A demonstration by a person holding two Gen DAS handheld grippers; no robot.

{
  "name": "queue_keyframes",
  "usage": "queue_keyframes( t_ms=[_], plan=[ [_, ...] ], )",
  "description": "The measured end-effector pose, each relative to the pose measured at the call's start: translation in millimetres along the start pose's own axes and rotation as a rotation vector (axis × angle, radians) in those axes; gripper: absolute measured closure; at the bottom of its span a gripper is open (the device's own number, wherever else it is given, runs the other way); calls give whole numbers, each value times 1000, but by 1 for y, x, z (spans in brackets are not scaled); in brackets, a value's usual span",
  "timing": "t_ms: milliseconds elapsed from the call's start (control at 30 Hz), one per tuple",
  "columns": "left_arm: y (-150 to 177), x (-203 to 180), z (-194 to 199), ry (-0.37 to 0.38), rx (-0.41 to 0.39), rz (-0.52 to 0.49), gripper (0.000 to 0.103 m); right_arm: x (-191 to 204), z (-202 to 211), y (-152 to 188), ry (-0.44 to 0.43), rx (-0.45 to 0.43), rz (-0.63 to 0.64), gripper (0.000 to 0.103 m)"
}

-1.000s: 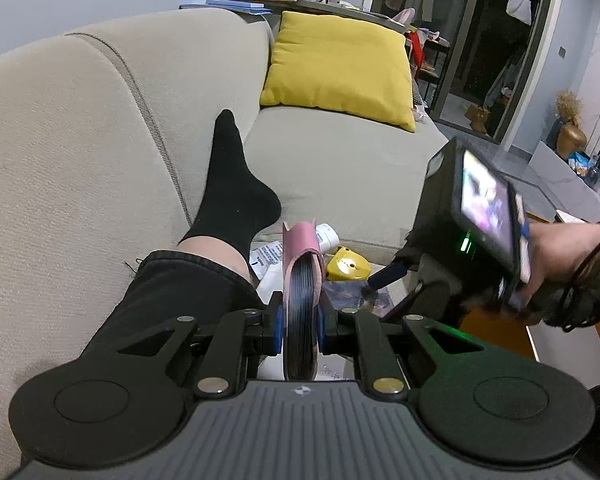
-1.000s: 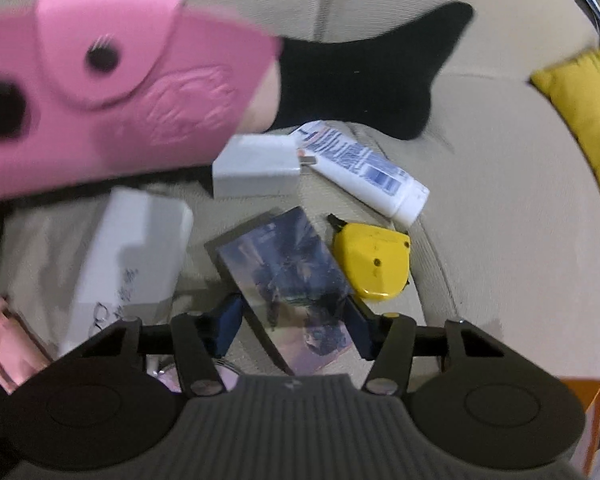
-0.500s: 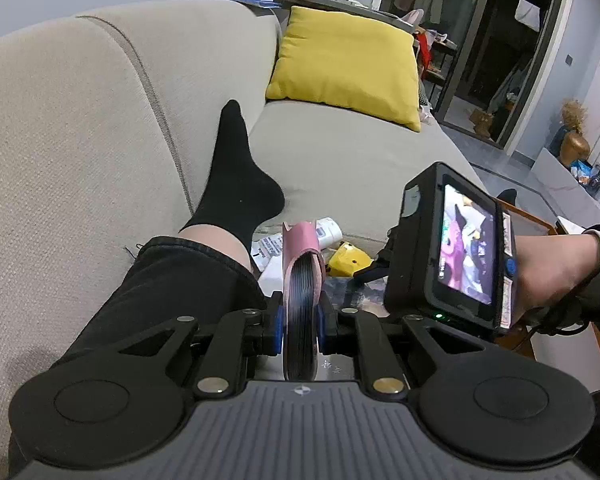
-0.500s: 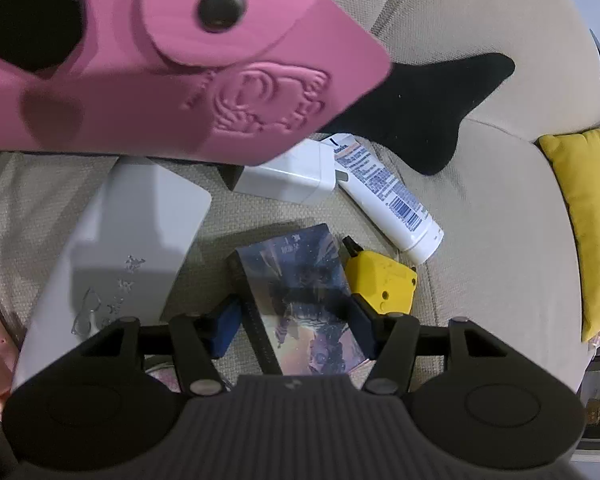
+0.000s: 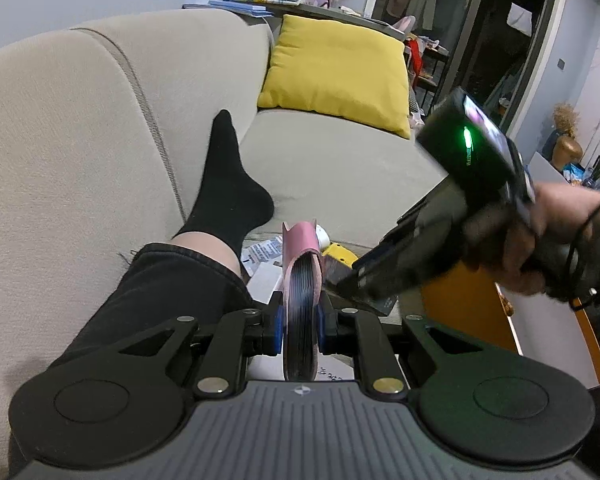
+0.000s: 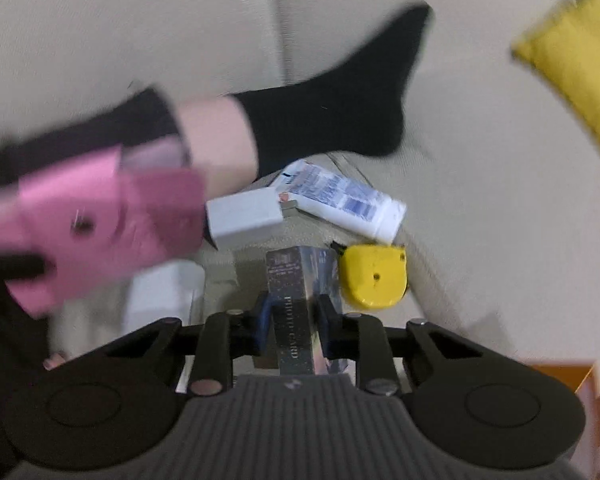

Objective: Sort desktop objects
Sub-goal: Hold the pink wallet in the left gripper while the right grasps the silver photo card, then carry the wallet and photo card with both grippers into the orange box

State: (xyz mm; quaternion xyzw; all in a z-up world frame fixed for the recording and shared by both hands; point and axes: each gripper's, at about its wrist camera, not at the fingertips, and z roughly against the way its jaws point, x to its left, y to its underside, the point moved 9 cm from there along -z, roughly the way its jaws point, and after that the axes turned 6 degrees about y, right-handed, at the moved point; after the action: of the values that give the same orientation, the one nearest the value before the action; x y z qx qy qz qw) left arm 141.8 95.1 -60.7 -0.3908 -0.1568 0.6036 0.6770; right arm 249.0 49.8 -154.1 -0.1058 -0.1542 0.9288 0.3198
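Beige sofa (image 5: pixel 340 168) beneath everything, seat wide and bare toward the yellow pillow (image 5: pixel 336 72). Leg in black sock (image 5: pixel 228 196) stretched along the backrest, bounding the clutter on the left.

Right hand (image 5: pixel 540 240) raised at the sofa's front edge, angled down toward the pile. Right tongs (image 6: pixel 294 320) clamped on a box (image 6: pixel 296 304) held edge-up, lettered side facing the camera. Left tongs (image 5: pixel 299 320) clamped on a pink pouch (image 5: pixel 300 280) held upright above the pile.

Behind the box: white charger (image 6: pixel 244 220), tube (image 6: pixel 344 200) touching its corner. Yellow tape measure (image 6: pixel 374 280) just beside the box, to its right.
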Motion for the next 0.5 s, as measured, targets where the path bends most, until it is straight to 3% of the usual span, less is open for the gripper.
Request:
queue_keyframes(
  t_ms=[133,200,300,500],
  plan=[
    [1,-4,-8,14,12,-3,86,-20,-4,2,30,13,-115,79],
    [1,-4,-12,16,18,-2,86,-19,-5,3,21,15,-121,78],
    [2,-5,-18,13,30,-3,86,-18,-15,6,84,39,-71,76],
    [0,-11,-20,16,26,-6,86,-20,-6,13,25,16,-150,79]
  ],
)
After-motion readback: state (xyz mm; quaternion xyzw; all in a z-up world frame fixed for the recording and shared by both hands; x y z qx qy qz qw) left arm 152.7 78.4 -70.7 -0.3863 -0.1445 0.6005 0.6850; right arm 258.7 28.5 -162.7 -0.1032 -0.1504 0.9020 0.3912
